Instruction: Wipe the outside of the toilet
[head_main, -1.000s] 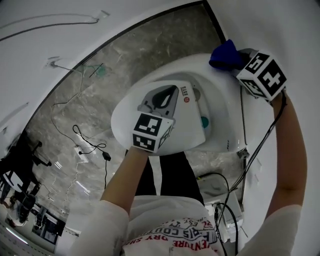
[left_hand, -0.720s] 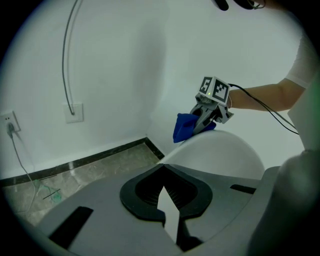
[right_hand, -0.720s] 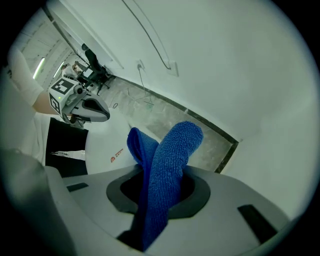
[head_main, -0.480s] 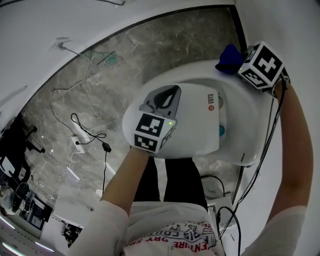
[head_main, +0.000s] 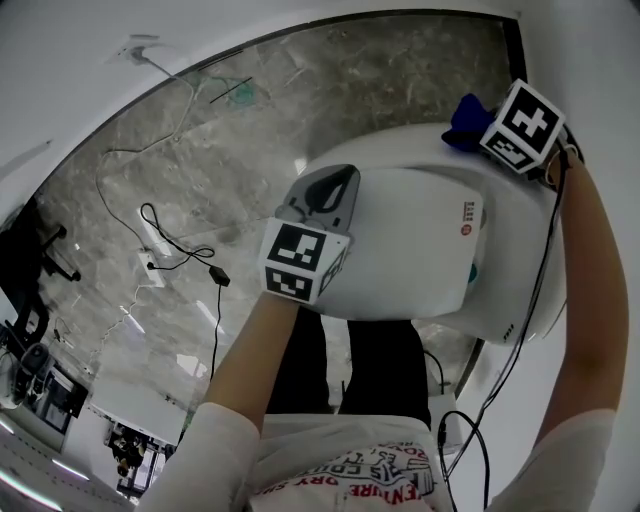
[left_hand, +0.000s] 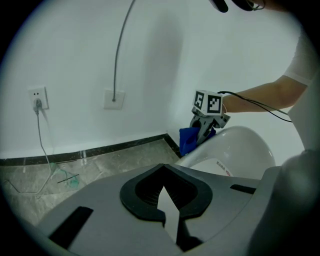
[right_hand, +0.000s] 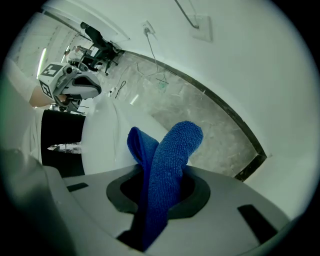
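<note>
Grey left hand-held gripper (head_main: 330, 190), jaws pressed together and empty, hovers above the white toilet (head_main: 420, 250) at centre. Right hand-held gripper (head_main: 483, 126) pinches a folded blue cloth (head_main: 464, 114) at the toilet's far edge, beside the wall. Good practice: keep the cloth flat against the shell and use overlapping strokes.

Cloth (head_main: 463, 120) at toilet (head_main: 410, 250) edge; wall (head_main: 595, 50) nr

We can read the red letters "ENTURE" on the person's shirt (head_main: 345, 445). The small label (head_main: 466, 212) on the toilet lid (head_main: 400, 245) is too tiny for us to read.
</note>
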